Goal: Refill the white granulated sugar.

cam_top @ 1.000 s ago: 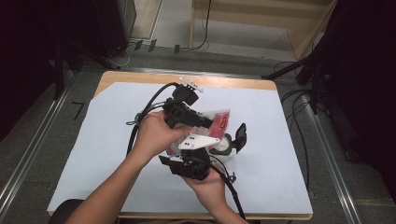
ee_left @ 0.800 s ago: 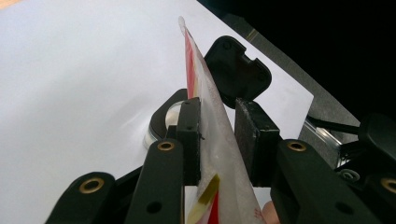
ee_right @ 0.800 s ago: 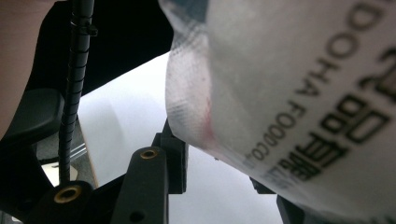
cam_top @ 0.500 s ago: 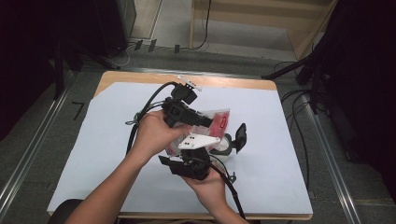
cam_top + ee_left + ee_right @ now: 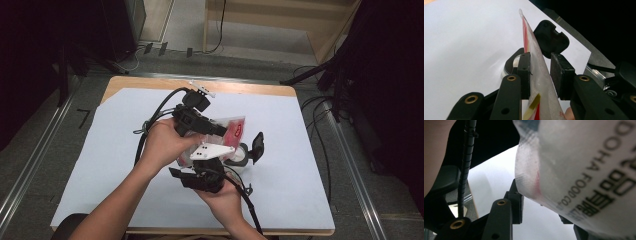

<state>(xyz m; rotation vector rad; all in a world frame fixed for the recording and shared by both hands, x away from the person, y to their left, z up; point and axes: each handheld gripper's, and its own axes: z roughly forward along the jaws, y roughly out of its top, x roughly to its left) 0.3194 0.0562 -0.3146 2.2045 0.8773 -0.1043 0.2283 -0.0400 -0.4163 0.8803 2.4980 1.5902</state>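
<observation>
A clear packet [image 5: 236, 128] with red print is held on edge above the table. My left gripper [image 5: 223, 133] reaches in from the left, and in the left gripper view [image 5: 540, 72] its jaws are closed on the packet [image 5: 535, 56]. My right gripper [image 5: 219, 156], with its grey plate [image 5: 212, 150] on top, sits just below. In the right gripper view [image 5: 540, 207] its jaws stand apart under the packet [image 5: 579, 165], whose printed face covers the right jaw.
A small round container [image 5: 242, 154] with an upright black flip lid [image 5: 257, 146] stands on the white sheet [image 5: 100, 150] just right of the grippers; the lid [image 5: 551, 38] lies beyond the left jaws. Cables trail from both grippers. Floor rails flank the table.
</observation>
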